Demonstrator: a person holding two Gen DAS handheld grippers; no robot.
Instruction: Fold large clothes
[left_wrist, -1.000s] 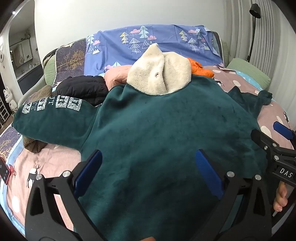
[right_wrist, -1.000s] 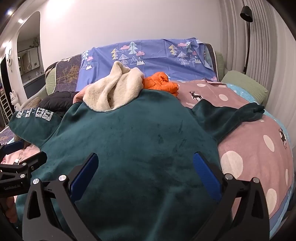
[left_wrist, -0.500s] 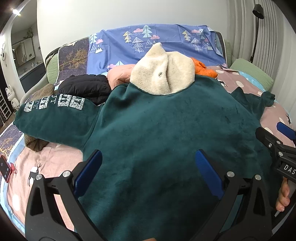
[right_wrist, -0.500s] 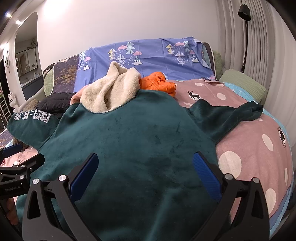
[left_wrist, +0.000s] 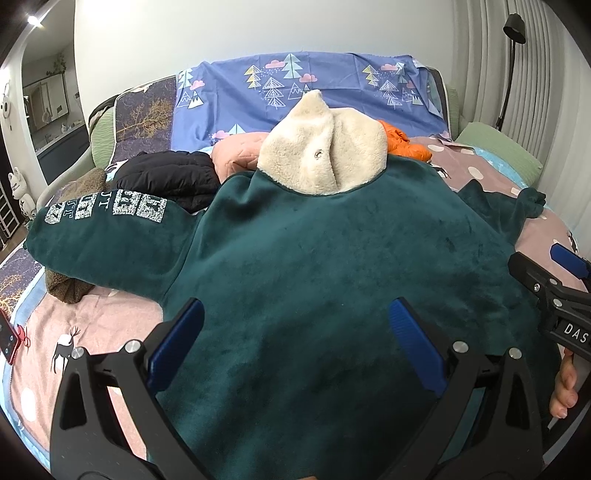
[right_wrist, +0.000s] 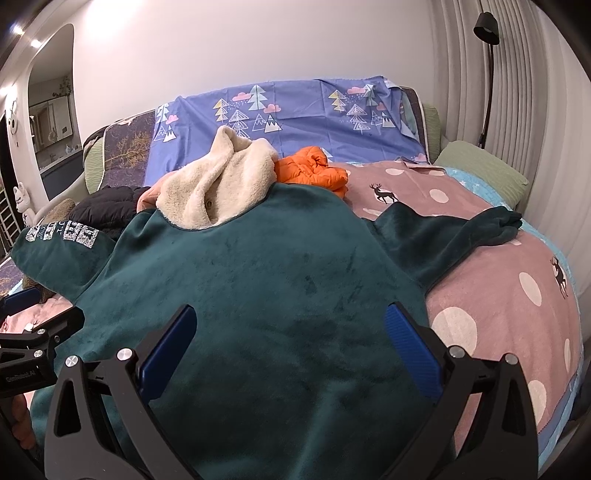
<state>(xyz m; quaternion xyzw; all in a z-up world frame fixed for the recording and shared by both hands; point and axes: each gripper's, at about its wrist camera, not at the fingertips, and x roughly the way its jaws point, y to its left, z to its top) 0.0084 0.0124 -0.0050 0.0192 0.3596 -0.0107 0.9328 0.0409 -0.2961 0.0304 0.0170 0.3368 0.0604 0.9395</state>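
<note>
Left wrist view: left claw (left_wrist: 295, 343) and right claw (right_wrist: 290, 341) hover spread apart over green hoodie (left_wrist: 314, 258)

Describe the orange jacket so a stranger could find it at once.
Start at the bed with the pink deer-print cover, where a big green hoodie lies spread flat. Just past its cream fleece hood, on the right, sits the orange jacket, crumpled into a small heap. It is the only bright orange, puffy item there; the black jacket lies left of the hood.

Both wide-open tools have edged slightly forward over the green hoodie (left_wrist: 332, 266), nothing else shifting.
</note>
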